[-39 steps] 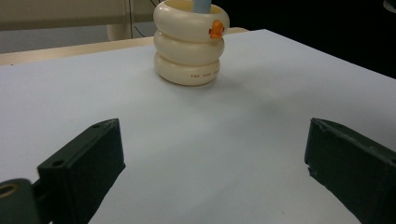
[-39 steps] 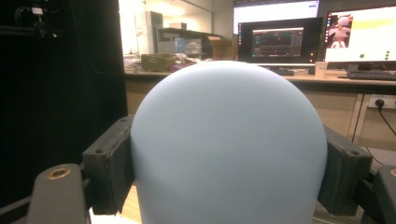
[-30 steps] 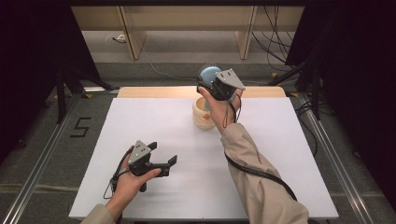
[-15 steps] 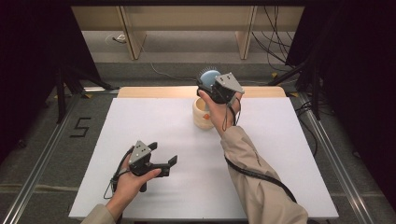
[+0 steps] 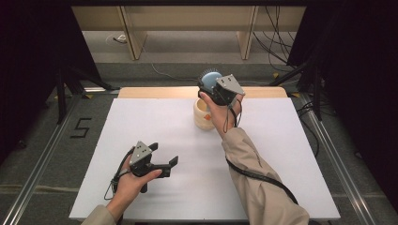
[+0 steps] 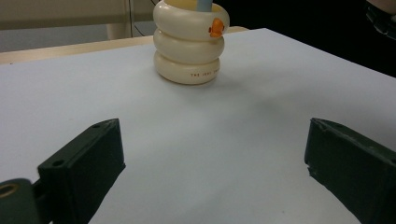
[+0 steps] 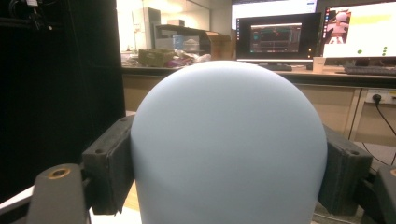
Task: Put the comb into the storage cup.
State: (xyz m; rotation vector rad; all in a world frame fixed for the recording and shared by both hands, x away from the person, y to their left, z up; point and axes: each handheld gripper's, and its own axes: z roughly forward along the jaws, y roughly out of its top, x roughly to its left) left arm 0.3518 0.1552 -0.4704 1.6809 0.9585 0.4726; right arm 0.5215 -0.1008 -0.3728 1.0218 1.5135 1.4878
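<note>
A cream holder point(image 5: 202, 116) made of three stacked rings stands on the white table point(image 5: 281, 154) near its far edge. The left gripper view shows this holder point(image 6: 189, 51) with a small orange mark and a pale blue stem point(image 6: 204, 4) rising out of it. My right gripper point(image 5: 210, 86) is above the holder, shut on a pale blue domed object point(image 5: 209, 77). In the right gripper view the dome point(image 7: 229, 149) sits between both jaws of my right gripper point(image 7: 229, 186). Near the front left, my left gripper point(image 5: 163, 153) is open and empty, low over the table, aimed at the holder.
A wooden strip point(image 5: 155, 92) runs along the table's far edge. Beyond it are shelf legs and cables on the floor. Metal rails flank the table on both sides. The right gripper view looks out on a desk with monitors point(image 7: 275, 39).
The right hand with the blue dome has sunk slightly towards the holder. The left gripper has not moved.
</note>
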